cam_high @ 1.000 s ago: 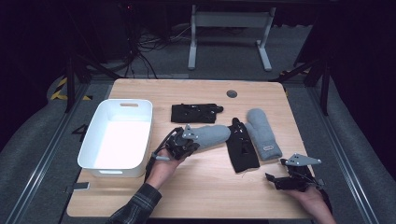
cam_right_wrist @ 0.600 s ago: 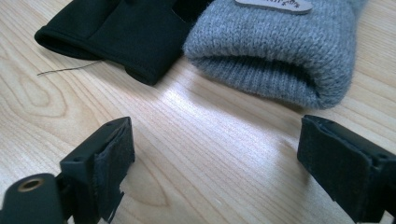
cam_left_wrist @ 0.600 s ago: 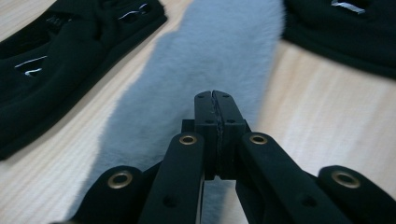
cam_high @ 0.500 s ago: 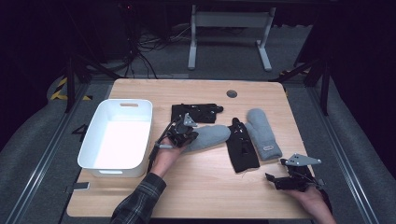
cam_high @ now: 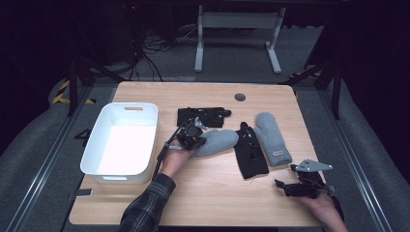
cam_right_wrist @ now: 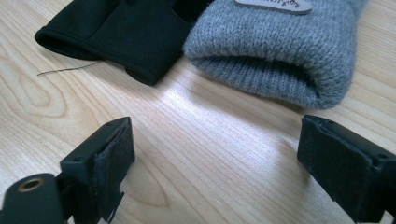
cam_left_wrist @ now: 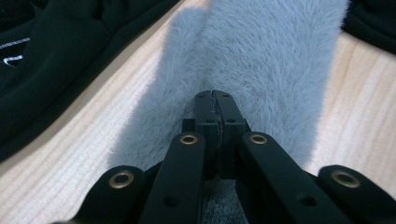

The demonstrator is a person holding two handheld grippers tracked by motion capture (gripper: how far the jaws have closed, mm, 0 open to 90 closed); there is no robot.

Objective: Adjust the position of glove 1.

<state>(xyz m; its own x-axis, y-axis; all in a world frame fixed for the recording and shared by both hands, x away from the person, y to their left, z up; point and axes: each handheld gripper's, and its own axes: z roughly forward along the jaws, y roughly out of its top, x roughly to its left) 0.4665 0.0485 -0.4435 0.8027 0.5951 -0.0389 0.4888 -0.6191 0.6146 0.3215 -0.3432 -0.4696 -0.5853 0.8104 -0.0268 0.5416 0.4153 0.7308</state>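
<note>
A fuzzy grey mitten (cam_high: 217, 141) lies at the table's middle. My left gripper (cam_high: 193, 133) is over its near end with its jaws shut. In the left gripper view the closed tips (cam_left_wrist: 215, 95) rest against the fuzzy grey mitten (cam_left_wrist: 261, 56); I cannot tell whether any fabric is pinched. A black glove (cam_high: 203, 116) lies just beyond it and shows dark at the left (cam_left_wrist: 56, 60). A second black glove (cam_high: 251, 152) and a knit grey mitten (cam_high: 271, 137) lie to the right. My right gripper (cam_high: 283, 186) stands open near the front right, facing the knit mitten's cuff (cam_right_wrist: 280, 46) and the black glove's cuff (cam_right_wrist: 126, 32), with bare wood between its jaws (cam_right_wrist: 215, 154).
A white tub (cam_high: 152, 140) stands on the left of the table, close beside the left hand. A round dark grommet (cam_high: 240, 96) sits near the far edge. Bare wood lies along the front of the table between the two hands.
The left hand has moved away from the person and slightly down, bringing its shut gripper onto the fuzzy mitten's end. The right gripper has stayed where it was.
</note>
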